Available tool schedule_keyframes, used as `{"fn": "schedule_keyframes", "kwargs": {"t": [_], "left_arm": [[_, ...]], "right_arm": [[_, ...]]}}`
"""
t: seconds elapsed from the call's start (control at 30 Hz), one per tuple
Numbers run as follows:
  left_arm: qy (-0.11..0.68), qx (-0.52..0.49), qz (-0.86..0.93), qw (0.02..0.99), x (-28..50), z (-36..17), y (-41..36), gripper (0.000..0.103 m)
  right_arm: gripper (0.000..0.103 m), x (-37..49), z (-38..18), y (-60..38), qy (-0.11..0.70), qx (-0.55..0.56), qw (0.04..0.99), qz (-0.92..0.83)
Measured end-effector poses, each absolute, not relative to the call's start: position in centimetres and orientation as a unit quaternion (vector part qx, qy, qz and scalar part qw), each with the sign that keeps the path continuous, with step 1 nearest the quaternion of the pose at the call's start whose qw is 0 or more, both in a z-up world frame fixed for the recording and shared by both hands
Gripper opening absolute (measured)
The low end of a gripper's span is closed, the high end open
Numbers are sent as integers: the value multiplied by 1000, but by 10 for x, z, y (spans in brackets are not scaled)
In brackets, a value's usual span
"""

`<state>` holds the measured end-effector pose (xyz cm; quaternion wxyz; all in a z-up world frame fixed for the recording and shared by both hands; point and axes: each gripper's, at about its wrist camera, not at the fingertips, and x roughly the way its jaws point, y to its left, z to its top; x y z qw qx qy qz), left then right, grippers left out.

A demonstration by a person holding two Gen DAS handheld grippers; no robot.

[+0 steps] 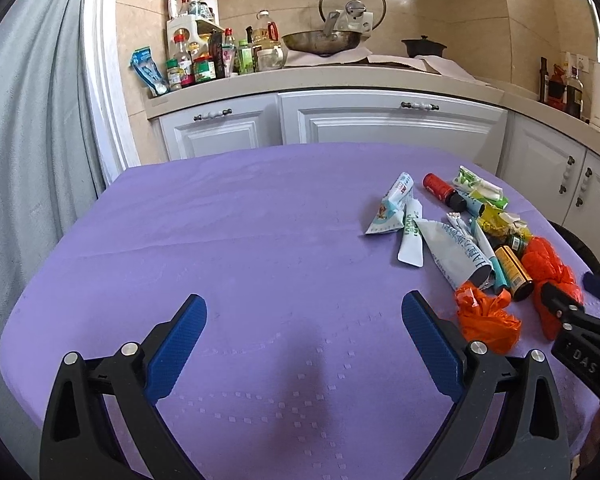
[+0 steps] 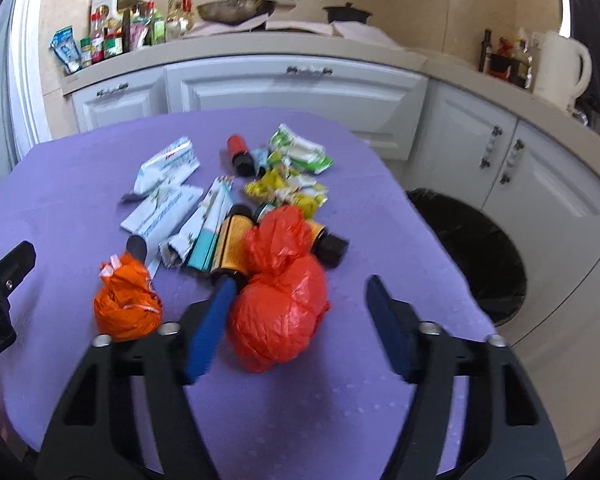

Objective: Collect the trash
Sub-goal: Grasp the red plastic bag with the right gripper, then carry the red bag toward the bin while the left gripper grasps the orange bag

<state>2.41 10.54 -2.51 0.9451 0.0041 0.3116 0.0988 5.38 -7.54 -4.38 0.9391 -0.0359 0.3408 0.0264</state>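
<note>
A pile of trash lies on the purple tablecloth (image 1: 220, 240): white tubes and pouches (image 2: 168, 196), small bottles (image 2: 236, 244), yellow-green wrappers (image 2: 296, 176), an orange bag (image 2: 126, 300) and a red knotted bag (image 2: 280, 308). My right gripper (image 2: 300, 284) stands open around the red bag, its left finger close against the bag and its right finger clear of it. My left gripper (image 1: 304, 296) is open over bare cloth left of the pile, with nothing between its fingers. The orange bag (image 1: 486, 320) lies just beyond its right finger.
A bin with a black liner (image 2: 480, 248) stands on the floor right of the table. White cabinets (image 1: 380, 120) and a counter with bottles, a pan (image 1: 320, 42) and a kettle (image 2: 560, 68) run behind. A grey curtain (image 1: 32, 140) hangs at left.
</note>
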Motion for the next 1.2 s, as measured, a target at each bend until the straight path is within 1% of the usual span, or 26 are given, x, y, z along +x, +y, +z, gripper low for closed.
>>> {"fn": "schedule_keyframes", "kwargs": {"t": [0.07,0.2,0.4,0.63,1.0,1.03,1.07,1.1,1.17,1.2], "left_arm": [[316,0,92,944,26,-26,105,95],[319,-5,77,945,25,-27,100,95],[316,-21,53,947,20,-21,85,95],[306,4,20,952,19,-16,45,95],[339,21,11,940,38,-39,17,94],[341,24,7,940,39,-41,16,92],[343,26,6,939,39,-43,15,70],[347,30,2,937,40,-45,15,53],[366,35,-9,930,43,-51,14,44],[370,33,-12,928,43,-53,14,44]], "right_arm": [[41,55,-46,-75,349,-28,936,37],[39,50,-43,-76,341,-29,939,37],[39,37,-33,-91,321,-27,946,22],[39,25,-30,-125,312,-14,950,-17],[39,17,-38,-155,309,13,950,-40],[39,17,-38,-156,310,16,950,-40],[39,18,-38,-157,310,17,950,-39],[39,18,-38,-157,310,17,950,-39],[39,18,-39,-157,311,19,950,-38],[39,18,-39,-157,310,18,950,-38]]}}
